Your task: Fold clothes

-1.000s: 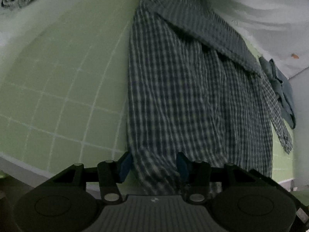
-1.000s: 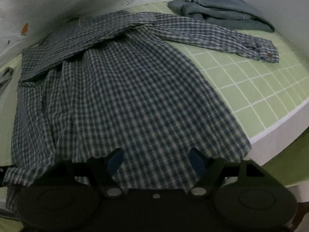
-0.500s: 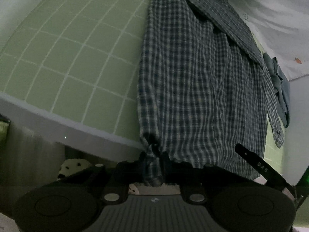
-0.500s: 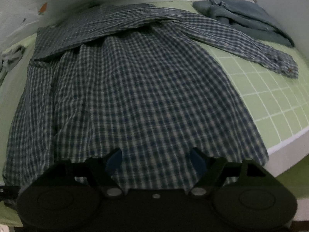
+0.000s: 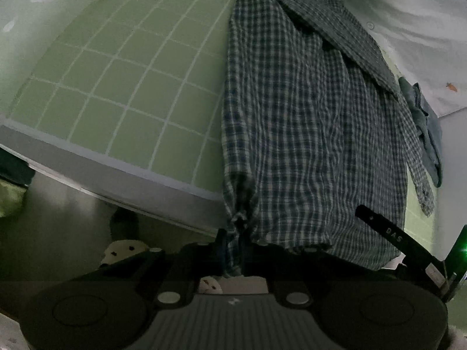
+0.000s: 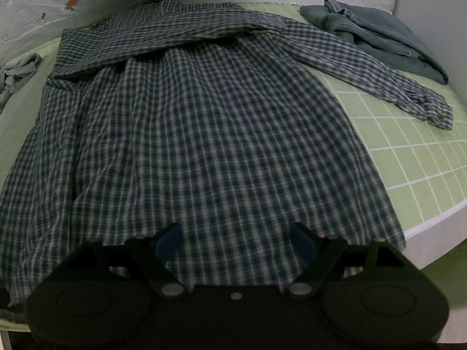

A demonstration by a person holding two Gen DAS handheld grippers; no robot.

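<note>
Left gripper is now clamped on the bunched near-left hem corner of the blue-and-white checked cotton shirt; a second ago its blue-padded fingers stood apart around that cloth, so the grasp has just been made. Right gripper hangs with its fingers wide apart over the near hem, holding nothing. That shirt lies spread on the green gridded bedsheet, one sleeve folded across the far end, the other stretched right toward a crumpled grey-blue garment. With one corner secured, a hem-to-collar fold looks likely once the other side is gripped.
</note>
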